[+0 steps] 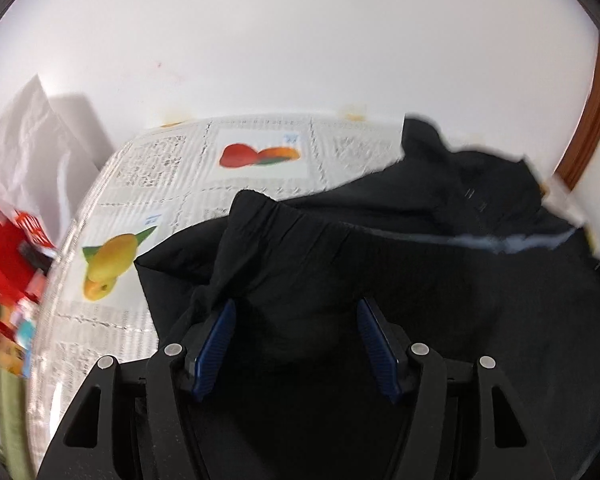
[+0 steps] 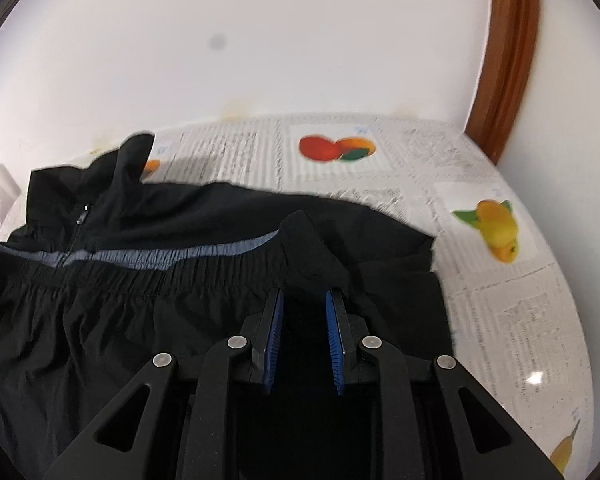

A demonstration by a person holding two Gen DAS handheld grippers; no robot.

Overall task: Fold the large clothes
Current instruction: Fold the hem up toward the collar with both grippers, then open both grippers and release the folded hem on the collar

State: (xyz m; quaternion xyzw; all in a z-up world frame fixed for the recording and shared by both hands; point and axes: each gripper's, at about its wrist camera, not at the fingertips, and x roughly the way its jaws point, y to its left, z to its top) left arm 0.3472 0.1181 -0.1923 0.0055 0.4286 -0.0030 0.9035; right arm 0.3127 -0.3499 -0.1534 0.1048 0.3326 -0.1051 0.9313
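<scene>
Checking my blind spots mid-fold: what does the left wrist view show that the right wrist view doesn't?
Left wrist only: red packaging and crumpled white paper off the table's left edge. Right wrist only: the jacket's zipper pull and elastic gathers along the grey stripe. Both show the black jacket, the fruit-print tablecloth, the white wall and the wooden frame.

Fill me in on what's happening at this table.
A person with a gripper in each hand is folding a black jacket on a fruit-print tablecloth. The left gripper is open over the fabric near a raised fold. The right gripper has its jaws narrowly apart around bunched cloth; whether it is gripping is unclear.
</scene>
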